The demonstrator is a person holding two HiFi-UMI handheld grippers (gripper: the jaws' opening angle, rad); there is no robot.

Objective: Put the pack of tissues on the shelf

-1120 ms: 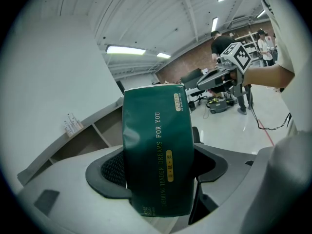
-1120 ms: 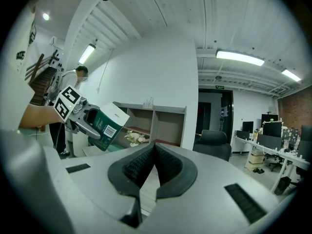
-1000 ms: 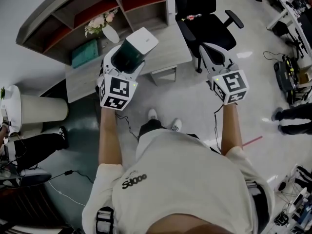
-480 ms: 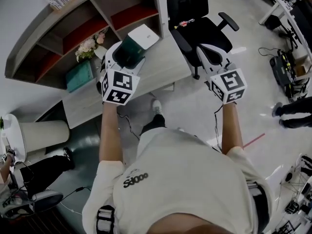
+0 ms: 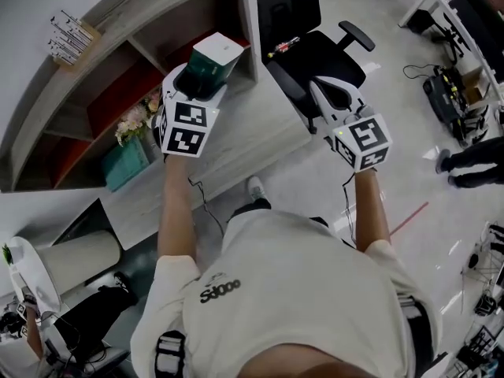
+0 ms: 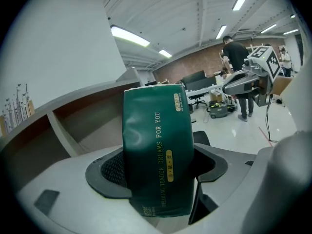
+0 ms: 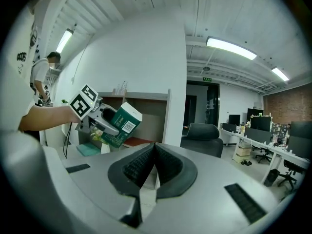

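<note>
The right gripper (image 7: 153,167) hangs with its jaws pressed together on nothing, near a black office chair (image 5: 307,50). The left gripper (image 5: 198,85) is clamped on the dark green pack of tissues (image 6: 158,150). The pack's long axis runs straight out along the jaws, white end leading and tilted upward, held in the air just before the wooden shelf (image 5: 102,69)

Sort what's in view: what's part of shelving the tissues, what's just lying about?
Job in hand:
- pack of tissues, clamped in the left gripper
- shelf

Lying about:
- office chair
- flowers
- teal box
- right gripper, shut with nothing in it
</note>
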